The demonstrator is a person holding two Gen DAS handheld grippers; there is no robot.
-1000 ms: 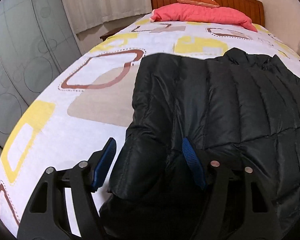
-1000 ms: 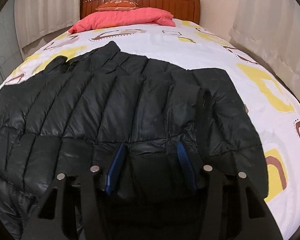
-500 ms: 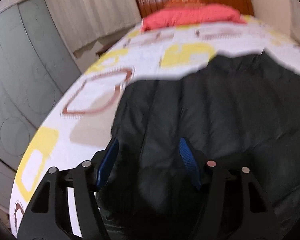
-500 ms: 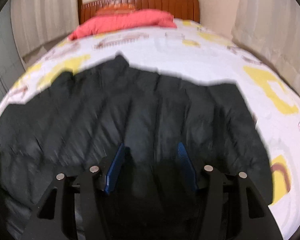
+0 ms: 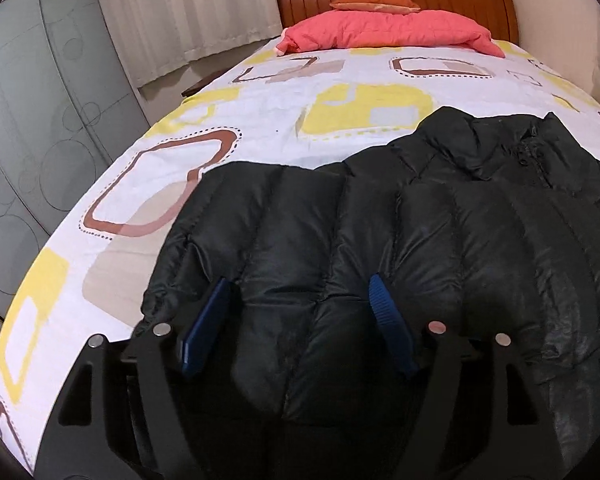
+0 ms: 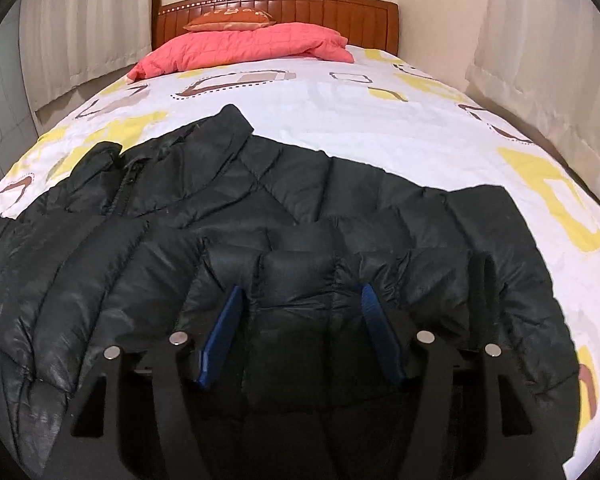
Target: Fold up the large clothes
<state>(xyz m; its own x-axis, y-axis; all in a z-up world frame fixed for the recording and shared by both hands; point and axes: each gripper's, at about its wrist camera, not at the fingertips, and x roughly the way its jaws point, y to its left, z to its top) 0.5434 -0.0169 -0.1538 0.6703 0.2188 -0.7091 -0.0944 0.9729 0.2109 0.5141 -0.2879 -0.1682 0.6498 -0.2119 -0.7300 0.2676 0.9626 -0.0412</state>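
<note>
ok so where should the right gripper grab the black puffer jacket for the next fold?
Probably the near hem of the black puffer jacket, coming in low from the foot of the bed. The right gripper is open there, a quilted panel bulging between its fingers. The collar lies far away, towards the pink pillow.

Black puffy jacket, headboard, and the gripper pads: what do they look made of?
Black puffy jacket: likely thin nylon or polyester shell, slight sheen, stitched into padded channels. Reddish-brown headboard: looks like varnished wood, vertical slats, glossy. Blue pads on the left gripper and right gripper: probably ribbed rubber or plastic, matte; can't tell which.
</note>
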